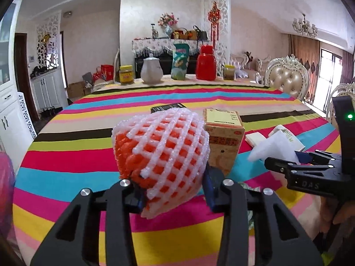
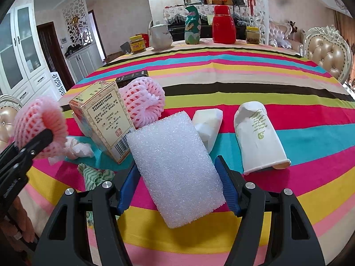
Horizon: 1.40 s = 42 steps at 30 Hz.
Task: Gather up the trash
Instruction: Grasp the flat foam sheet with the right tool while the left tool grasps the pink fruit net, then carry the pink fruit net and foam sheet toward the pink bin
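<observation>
Foam netting (image 1: 162, 153), a white-and-orange fruit sleeve, sits clamped in the left gripper (image 1: 175, 190), its blue pads pressing both sides and the sleeve bulging up above them, clear of the striped worktop (image 1: 66, 159). The right gripper (image 2: 177, 188) is closed on a white foam block (image 2: 177, 170), which stands tilted between its pads.

Taking the tan carton (image 2: 104, 119) as the landmark: the held sleeve hangs just left of it in the right wrist view, apart from it. A second pink net sleeve (image 2: 144, 102) leans against the carton's far right side, and a black box (image 2: 131, 77) lies just behind both. Near the carton's foot lie a crumpled pink tissue (image 2: 77, 148) and a green-striped wrapper (image 2: 95, 177), both in front of it. Right of the carton, past the foam block, lies a folded white paper piece (image 2: 208, 124), and farther right a paper cup (image 2: 259, 137) on its side.

Beyond the carton the worktop runs bare for a wide stretch. At its far edge stand a yellow-lidded jar (image 2: 137, 44), a white teapot (image 2: 159, 36), a green snack bag (image 2: 193, 26), a red flask (image 2: 223, 25) and another jar (image 2: 252, 35). A padded chair (image 2: 328, 53) stands at the right edge.
</observation>
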### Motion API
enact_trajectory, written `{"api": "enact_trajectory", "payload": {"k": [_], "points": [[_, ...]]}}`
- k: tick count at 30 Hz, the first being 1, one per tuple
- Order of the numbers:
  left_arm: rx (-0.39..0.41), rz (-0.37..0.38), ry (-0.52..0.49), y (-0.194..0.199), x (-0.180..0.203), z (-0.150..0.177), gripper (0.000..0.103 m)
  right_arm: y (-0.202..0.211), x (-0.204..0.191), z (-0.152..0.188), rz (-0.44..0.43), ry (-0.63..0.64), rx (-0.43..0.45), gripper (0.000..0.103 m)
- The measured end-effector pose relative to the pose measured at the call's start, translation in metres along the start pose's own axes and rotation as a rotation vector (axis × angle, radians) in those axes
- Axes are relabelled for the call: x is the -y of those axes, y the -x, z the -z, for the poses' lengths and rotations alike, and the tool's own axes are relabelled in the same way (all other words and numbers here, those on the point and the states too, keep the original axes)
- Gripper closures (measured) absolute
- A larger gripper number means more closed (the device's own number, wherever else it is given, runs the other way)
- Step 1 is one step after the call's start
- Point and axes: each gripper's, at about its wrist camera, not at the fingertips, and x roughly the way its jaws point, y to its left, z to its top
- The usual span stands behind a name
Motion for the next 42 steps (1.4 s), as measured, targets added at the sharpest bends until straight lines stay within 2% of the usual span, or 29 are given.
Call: {"api": "enact_trajectory", "payload": {"k": [8, 18, 28, 42], "points": [[0.019, -0.011, 0.027, 0.02, -0.012, 0.01, 0.064, 0.012, -0.007, 0.002, -0.037, 0.046, 0.07, 0.039], [0.015, -0.033, 0.043, 0.035, -0.029, 0.021, 0.064, 0.035, -0.038, 0.011, -0.141, 0.17, 0.183, 0.039], [-0.006, -0.041, 0.058, 0.051, -0.05, 0.029, 0.064, 0.046, -0.055, 0.018, -0.239, 0.212, 0.227, 0.039], [-0.021, -0.21, 0.045, 0.082, -0.099, 0.041, 0.064, 0.046, -0.126, 0.023, -0.305, 0.337, 0.178, 0.039]]}}
